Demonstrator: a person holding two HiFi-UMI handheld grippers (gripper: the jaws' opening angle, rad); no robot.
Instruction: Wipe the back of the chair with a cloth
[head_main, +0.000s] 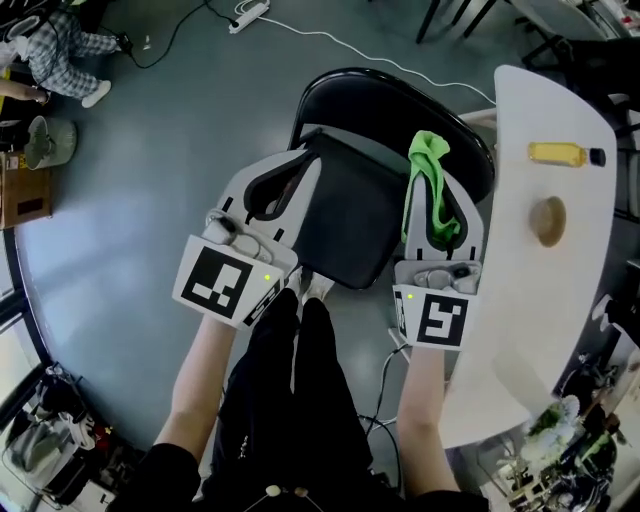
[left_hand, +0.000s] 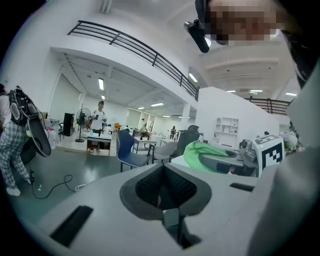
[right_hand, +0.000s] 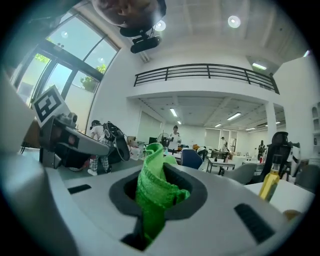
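The right tongs (head_main: 440, 195) are clamped on the green cloth (head_main: 427, 160), which stands bunched above the right side of the chair (head_main: 345, 220), probably so a free wad can reach its back. The left tongs (head_main: 300, 165), closed on nothing, hang over the chair's left side, apparently kept clear.

I see the black chair (head_main: 400, 95) standing upright, its glossy curved back on the far side. The green cloth (head_main: 428, 150), bunched into a long fold, sits pinched in my right gripper (head_main: 442, 190) above the chair seat's right edge, near the back.
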